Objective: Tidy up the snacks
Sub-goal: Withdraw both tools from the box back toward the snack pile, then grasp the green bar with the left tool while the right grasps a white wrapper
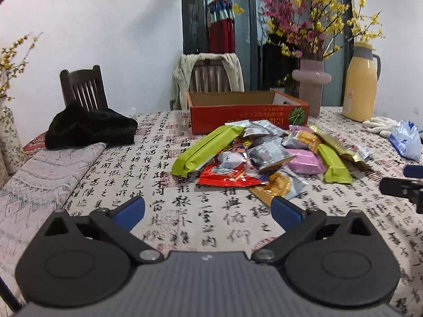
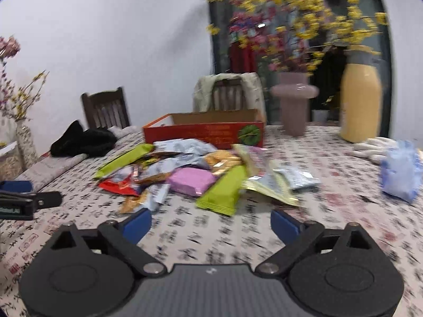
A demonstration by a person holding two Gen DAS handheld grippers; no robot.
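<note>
My left gripper (image 1: 207,207) hangs above the calligraphy-print tablecloth (image 1: 211,227) with its blue pads spread wide and nothing between them; my right gripper (image 2: 211,222) is likewise parted wide and empty, its view smeared by blur; the snack pile (image 1: 261,153) lies ahead of both in the middle of the table, a jumble of wrappers in which I can pick out a long green packet (image 1: 203,150) on the left side, a pink packet (image 2: 191,181) near the centre and a second green packet (image 2: 224,192) nearest my right tool; just behind the heap sits the open red box (image 1: 248,116); a pink vase (image 1: 312,84) and a yellow flask (image 1: 361,89) stand further back on the right.
</note>
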